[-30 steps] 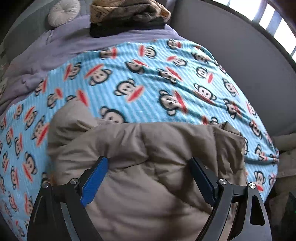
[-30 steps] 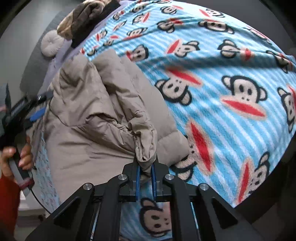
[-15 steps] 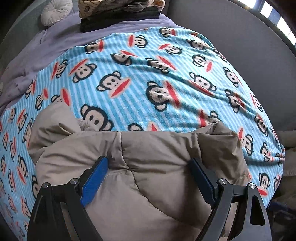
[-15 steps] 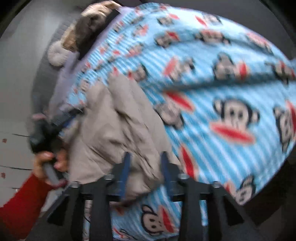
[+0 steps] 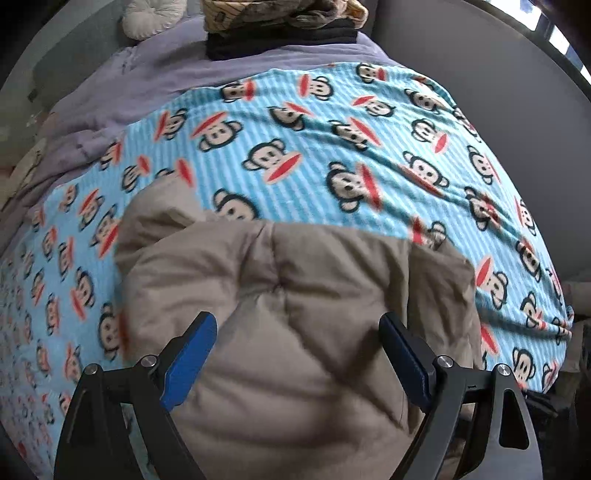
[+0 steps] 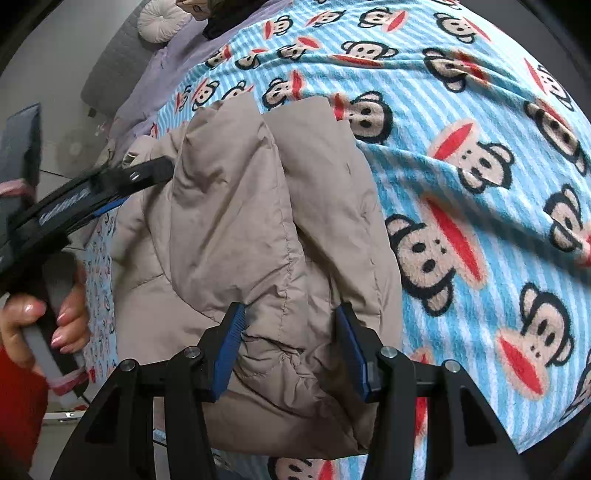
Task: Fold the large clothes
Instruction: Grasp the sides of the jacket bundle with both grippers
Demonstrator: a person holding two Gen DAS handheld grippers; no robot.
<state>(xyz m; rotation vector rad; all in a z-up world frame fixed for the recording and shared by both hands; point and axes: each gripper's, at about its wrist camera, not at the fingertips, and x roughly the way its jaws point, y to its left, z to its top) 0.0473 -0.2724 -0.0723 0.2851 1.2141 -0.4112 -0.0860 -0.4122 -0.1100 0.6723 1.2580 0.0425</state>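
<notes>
Nearest me, my right gripper (image 6: 290, 345) stands parted over a puckered fold of the beige puffer jacket (image 6: 258, 229), gripping nothing. My left gripper (image 5: 297, 363) is spread wide over its quilted bulk, seemingly to press it flat. The jacket lies bundled on the monkey-print blanket (image 5: 314, 147) covering the bed; beyond, stacked clothes (image 5: 280, 22), I think.

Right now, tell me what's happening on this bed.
A person is folding a beige puffer jacket on a blue monkey-print fleece blanket spread over the bed. Both handheld grippers are open above the jacket: the left gripper over one end, the right gripper over the bunched folded part, neither pinching fabric. The person's left hand grips its tool's handle. The jacket lies folded over on itself, released. A stack of folded clothes sits at the far end.
</notes>
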